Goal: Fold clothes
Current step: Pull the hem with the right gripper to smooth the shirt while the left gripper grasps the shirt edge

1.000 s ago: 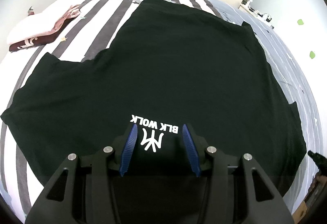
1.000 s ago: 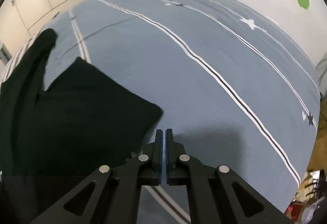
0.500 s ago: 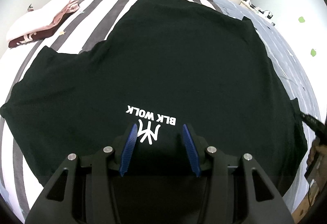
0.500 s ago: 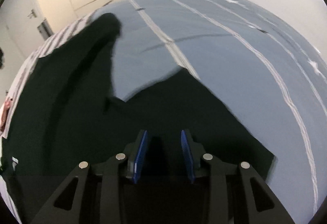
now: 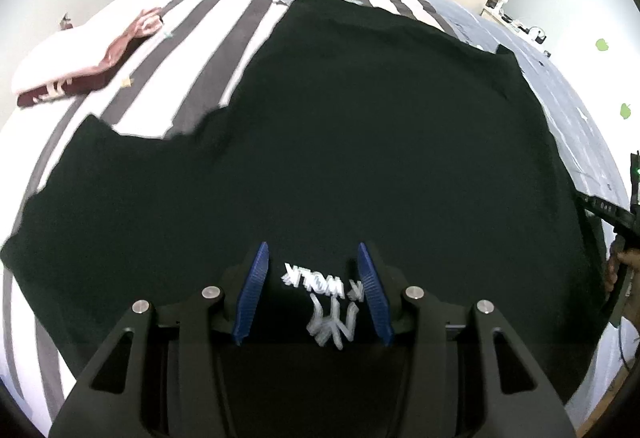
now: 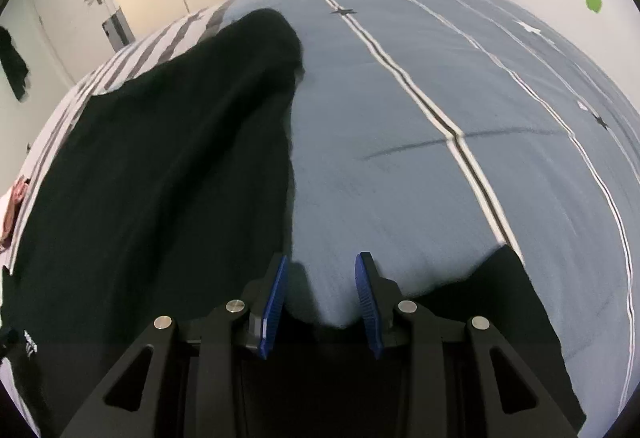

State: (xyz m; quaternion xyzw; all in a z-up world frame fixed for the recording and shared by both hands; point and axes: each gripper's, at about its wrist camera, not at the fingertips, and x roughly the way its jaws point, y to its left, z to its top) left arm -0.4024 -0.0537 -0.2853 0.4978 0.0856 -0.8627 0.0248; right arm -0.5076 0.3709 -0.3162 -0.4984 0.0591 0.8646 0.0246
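Left gripper (image 5: 312, 292) hangs half-open over the shirt (image 5: 340, 142) logo (unseen from the right); right gripper (image 6: 320, 304), empty, straddles its sleeve edge; pink clothes (image 5: 80, 74) lie beyond.

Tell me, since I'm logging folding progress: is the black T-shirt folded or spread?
Spread: the black T-shirt lies flat on the striped bed cover, one sleeve out.

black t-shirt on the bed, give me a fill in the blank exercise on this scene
1. The black T-shirt lies spread on a bed, its white logo between the blue pads of the ____ gripper.
2. The left half of the bedcover has grey and ____ stripes.
3. The right gripper has its jaws ____ with bare blue bedcover between its fingers.
4. The wall stickers are coloured ____.

Missing words: left; white; open; green
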